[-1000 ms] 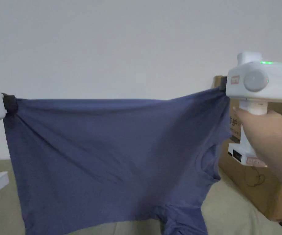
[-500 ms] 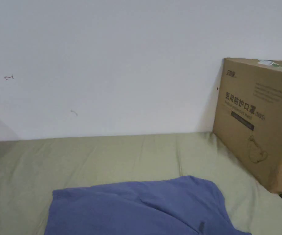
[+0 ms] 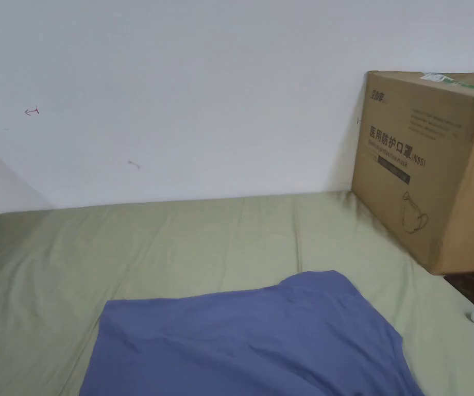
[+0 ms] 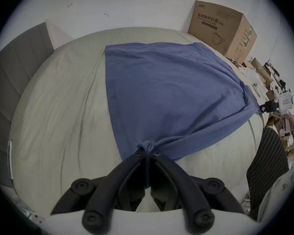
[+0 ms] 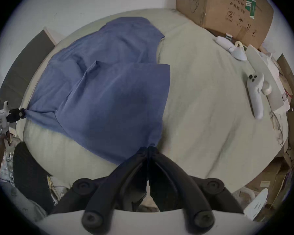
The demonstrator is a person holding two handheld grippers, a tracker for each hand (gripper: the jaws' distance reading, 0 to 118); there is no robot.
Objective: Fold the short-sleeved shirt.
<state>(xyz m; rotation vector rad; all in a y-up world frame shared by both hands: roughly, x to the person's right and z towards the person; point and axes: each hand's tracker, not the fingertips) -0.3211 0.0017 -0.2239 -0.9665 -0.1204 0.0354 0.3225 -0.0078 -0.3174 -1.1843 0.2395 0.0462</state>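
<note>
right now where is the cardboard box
In the head view the cardboard box stands at the far right of the bed, against the wall, beyond the blue shirt.

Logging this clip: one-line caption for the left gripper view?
Left gripper pinches a corner of the blue shirt spread over the bed; right gripper holds the opposite corner.

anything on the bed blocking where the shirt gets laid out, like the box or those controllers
Nothing visible does. The blue shirt already lies on bare sheet, both grippers, left and right, shut on its near corners. The cardboard box and white controllers sit off to the right, apart from the cloth.
</note>
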